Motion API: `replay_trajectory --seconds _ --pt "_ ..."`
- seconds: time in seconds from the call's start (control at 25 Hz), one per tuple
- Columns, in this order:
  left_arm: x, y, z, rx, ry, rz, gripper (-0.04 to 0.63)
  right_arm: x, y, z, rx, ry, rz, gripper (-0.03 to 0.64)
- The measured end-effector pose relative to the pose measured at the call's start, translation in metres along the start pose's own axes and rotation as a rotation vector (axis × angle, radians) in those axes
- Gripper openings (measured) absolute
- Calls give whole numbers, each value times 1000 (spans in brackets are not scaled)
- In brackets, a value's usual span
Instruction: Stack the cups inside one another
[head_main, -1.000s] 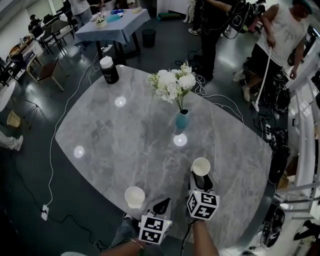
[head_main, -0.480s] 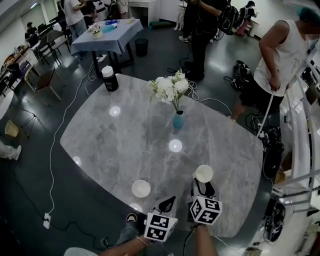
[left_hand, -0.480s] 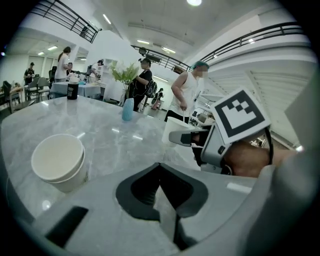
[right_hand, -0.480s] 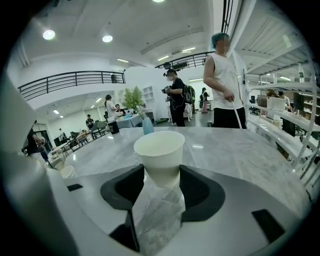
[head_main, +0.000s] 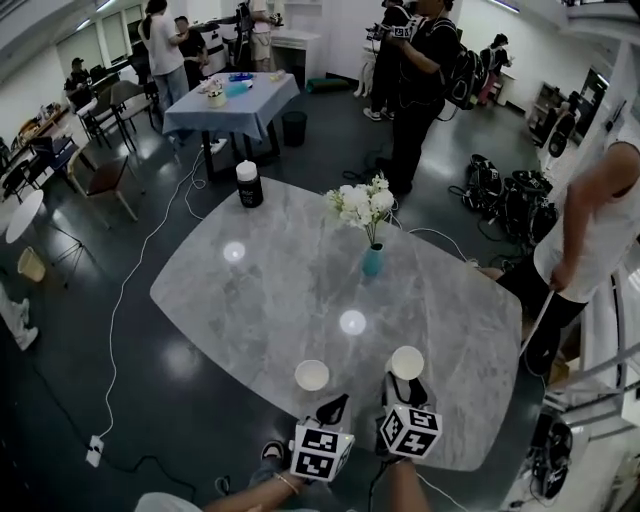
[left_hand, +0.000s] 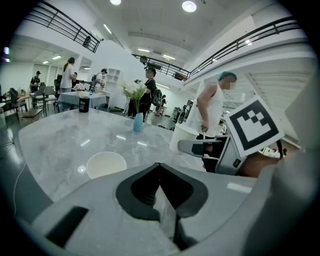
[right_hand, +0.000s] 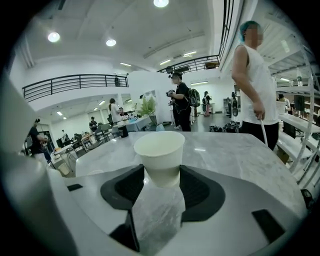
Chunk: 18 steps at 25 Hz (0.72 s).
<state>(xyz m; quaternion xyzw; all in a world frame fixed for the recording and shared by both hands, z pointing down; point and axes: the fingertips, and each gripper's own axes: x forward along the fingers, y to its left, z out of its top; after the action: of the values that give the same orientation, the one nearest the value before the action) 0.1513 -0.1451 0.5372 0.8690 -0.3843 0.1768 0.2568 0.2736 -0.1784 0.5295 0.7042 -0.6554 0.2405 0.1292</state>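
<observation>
The white paper cup (right_hand: 160, 150) is risking a dent or a tip, because the right tongs (right_hand: 162, 174) are pinching it only low on its wall, near the base. Too hard a squeeze is likely to be buckling the thin paper, and too light a one is letting it swing on the way over. The second paper cup (left_hand: 105, 164) is standing loose, mouth up, on the grey marble surface (head_main: 260, 290) near its lower edge. With nothing steadying it, an off-centre approach could be pushing it away or knocking it over, perhaps off that edge. The left tongs (left_hand: 159, 167) are pressing together with nothing between them, and the loose cup is sitting just beside them, at the lower left of the left gripper view. In the head view the gripped cup is showing at lower centre-right, with the loose cup near it on its left, the two not touching. Whether the gripped cup is resting on the surface or hanging just above it is not showing clearly.
</observation>
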Motion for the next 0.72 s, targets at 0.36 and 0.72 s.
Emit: replay_trajectory --seconds 0.36,0.72 --pt "-53 49 14 -46 -87 96 -3 -19 57 7 -61 -13 61 215" --pt "-92 92 17 -93 -137 173 -3 -24 115 12 -131 -19 142 215"
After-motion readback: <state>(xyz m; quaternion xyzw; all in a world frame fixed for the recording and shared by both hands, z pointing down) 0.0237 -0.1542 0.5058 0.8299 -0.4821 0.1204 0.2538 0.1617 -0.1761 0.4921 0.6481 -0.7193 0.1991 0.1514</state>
